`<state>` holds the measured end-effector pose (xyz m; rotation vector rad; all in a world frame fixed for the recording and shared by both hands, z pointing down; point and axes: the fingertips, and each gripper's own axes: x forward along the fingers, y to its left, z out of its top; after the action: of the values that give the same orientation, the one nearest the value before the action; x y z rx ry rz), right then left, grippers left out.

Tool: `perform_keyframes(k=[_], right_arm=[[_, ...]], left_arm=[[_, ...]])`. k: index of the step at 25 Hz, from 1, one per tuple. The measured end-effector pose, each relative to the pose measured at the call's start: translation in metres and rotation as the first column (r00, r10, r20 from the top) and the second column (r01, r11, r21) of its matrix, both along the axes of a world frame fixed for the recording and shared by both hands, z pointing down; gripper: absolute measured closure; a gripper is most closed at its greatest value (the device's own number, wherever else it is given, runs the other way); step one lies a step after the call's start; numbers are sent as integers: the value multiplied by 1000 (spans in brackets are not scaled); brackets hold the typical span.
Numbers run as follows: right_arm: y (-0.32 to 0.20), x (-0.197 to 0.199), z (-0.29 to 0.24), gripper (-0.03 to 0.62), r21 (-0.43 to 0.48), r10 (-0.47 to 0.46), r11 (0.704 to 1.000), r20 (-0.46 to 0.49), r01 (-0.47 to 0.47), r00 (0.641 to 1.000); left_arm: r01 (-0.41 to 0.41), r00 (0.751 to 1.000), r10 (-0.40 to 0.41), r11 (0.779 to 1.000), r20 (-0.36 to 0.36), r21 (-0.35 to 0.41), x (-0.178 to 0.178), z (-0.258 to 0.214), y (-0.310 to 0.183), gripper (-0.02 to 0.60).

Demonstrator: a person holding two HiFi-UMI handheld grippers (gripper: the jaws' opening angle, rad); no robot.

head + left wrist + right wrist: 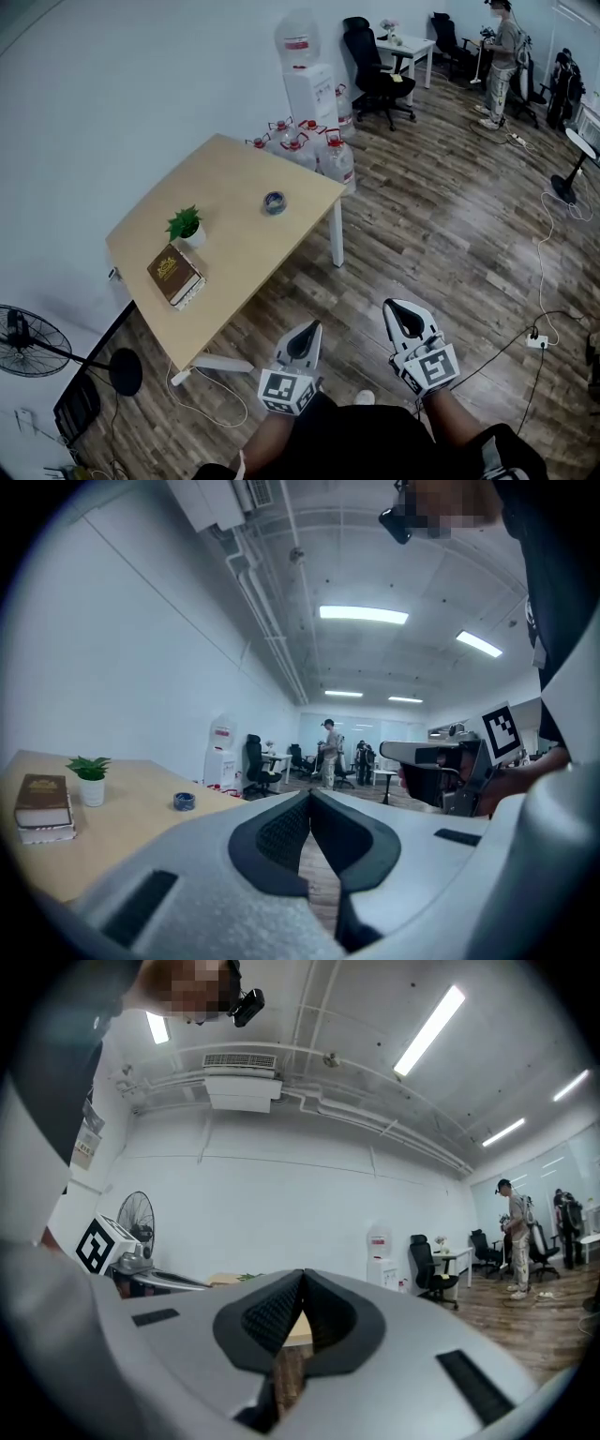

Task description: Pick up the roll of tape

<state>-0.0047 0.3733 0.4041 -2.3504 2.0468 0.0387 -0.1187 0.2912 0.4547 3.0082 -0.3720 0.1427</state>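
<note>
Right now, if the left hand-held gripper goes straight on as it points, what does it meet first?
Probably nothing close: the shut left hand-held gripper points past the corner of the light wooden table, toward far black office chairs. Depth is unclear.

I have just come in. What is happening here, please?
A person stands on the wooden floor, some way from the table, with a claw in each hand. The left claw and the right claw are both shut and hold nothing. The roll of tape lies untouched on the table, apart from the potted plant and the book. The pick-up has not yet begun.
</note>
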Motion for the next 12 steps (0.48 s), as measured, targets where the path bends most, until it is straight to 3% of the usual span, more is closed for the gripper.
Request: perform_keyframes(k=[6, 12], right_arm=[[-20, 24, 6, 600, -9, 7, 1000, 12, -6, 1000], [-71, 50, 2, 600, 10, 17, 1000, 2, -17, 1000]], left_arm=[[17, 1000, -17, 1000, 2, -15, 17, 5, -14, 580], [35, 999, -35, 999, -2, -13, 41, 6, -68, 580]])
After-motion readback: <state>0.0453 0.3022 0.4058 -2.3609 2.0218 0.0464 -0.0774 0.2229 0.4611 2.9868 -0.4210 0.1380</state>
